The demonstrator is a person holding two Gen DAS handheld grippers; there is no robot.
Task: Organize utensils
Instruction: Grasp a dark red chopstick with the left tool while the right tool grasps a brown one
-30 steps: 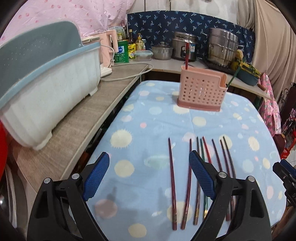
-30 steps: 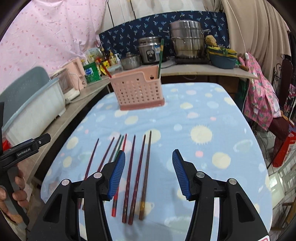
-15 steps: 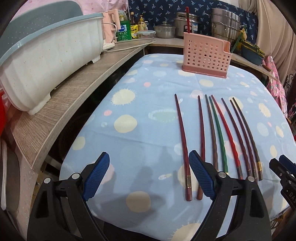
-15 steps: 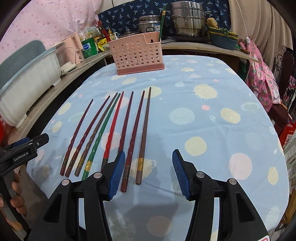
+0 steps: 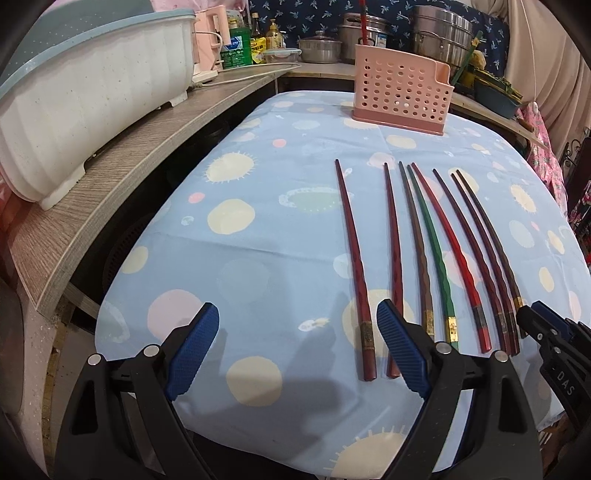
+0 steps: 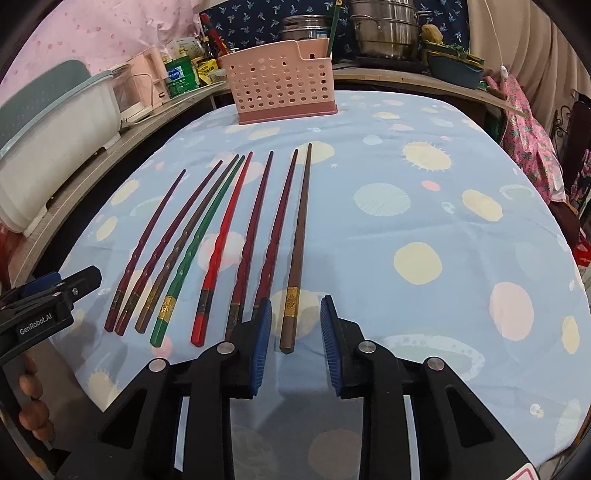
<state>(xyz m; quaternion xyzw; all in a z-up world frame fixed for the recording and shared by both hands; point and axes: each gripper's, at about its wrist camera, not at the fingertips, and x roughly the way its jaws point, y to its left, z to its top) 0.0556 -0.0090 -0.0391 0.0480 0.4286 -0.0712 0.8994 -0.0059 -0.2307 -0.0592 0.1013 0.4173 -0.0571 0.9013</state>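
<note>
Several chopsticks lie side by side on the blue dotted tablecloth [image 5: 258, 236], thick ends toward me. The leftmost dark red chopstick [image 5: 352, 258] has its thick end between the fingers of my open left gripper [image 5: 295, 343], which is empty. My right gripper [image 6: 295, 328] is open and empty, its fingers on either side of the thick end of the rightmost brown chopstick [image 6: 297, 240]. A green chopstick [image 6: 201, 236] and a bright red one [image 6: 225, 229] lie in the row. A pink perforated holder [image 5: 400, 94] stands at the far end with a red and a green chopstick in it; it also shows in the right wrist view [image 6: 282, 83].
A wooden counter [image 5: 122, 158] runs along the left with a large white tub [image 5: 81, 88]. Pots [image 6: 384, 33], bottles and a pink kettle stand behind the holder. The left gripper's tip shows in the right wrist view [image 6: 70, 284].
Both grippers have dropped lower and closer to the chopsticks' thick ends. The right gripper has shifted right and now straddles the brown chopstick.
</note>
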